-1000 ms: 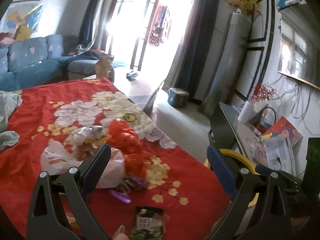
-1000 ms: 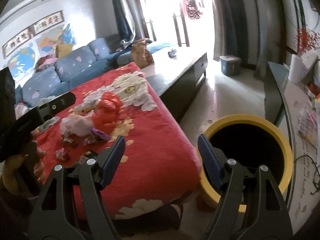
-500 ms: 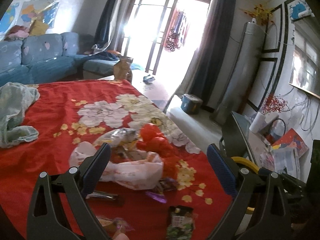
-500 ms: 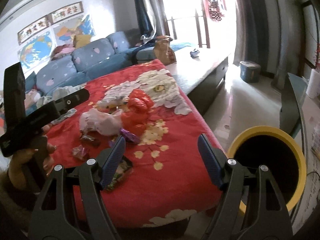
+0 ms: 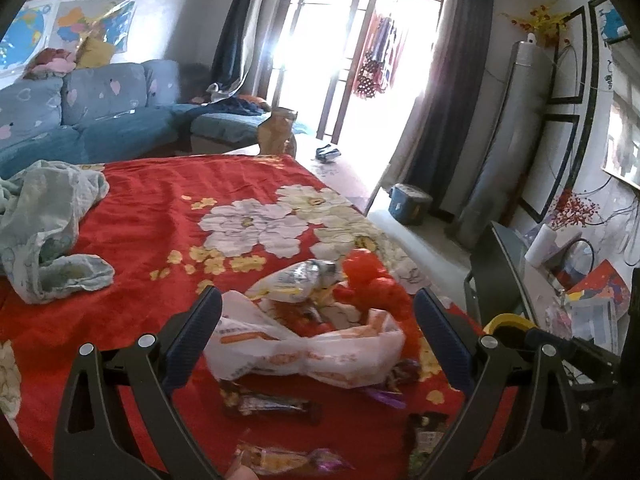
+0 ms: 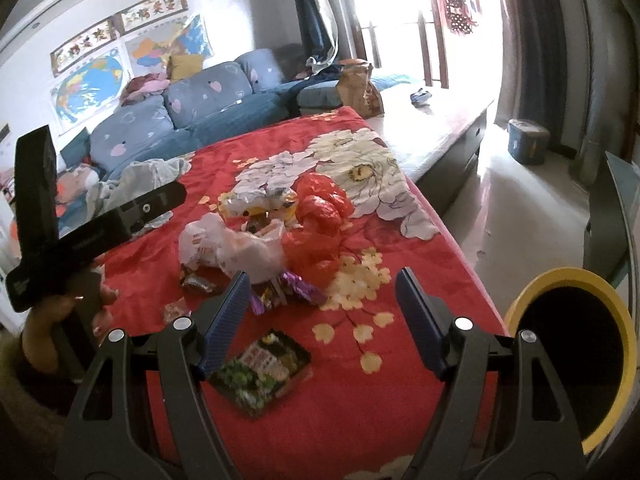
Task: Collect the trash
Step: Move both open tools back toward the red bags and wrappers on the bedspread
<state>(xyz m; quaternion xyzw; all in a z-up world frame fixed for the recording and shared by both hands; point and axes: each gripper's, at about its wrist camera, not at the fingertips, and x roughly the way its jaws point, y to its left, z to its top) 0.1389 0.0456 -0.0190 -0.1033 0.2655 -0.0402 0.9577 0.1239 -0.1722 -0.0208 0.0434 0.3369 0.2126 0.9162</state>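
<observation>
In the left wrist view, the left hand-held gripper (image 5: 316,332) is being held wide apart and released, with nothing gripped between its blue pads. A white plastic bag (image 5: 308,346) is being framed between them, lying on the red floral cloth (image 5: 160,208) over the surface, without visible contact. A red plastic bag (image 5: 372,284) and a silver wrapper (image 5: 296,280) are lying just behind it, and a dark candy wrapper (image 5: 268,402) just in front. A crumpled pale green cloth (image 5: 48,228) is being shown only here in full, well to the left.

In the right wrist view, the right hand-held gripper (image 6: 322,318) is likewise being held released and empty above the cloth. A green snack packet (image 6: 260,368) is lying just beside its left pad. The yellow-rimmed bin (image 6: 572,352) is being shown far more fully here, standing off the surface's right edge. The left tool, gripped by a hand (image 6: 60,320), is being seen from outside at the left.
</observation>
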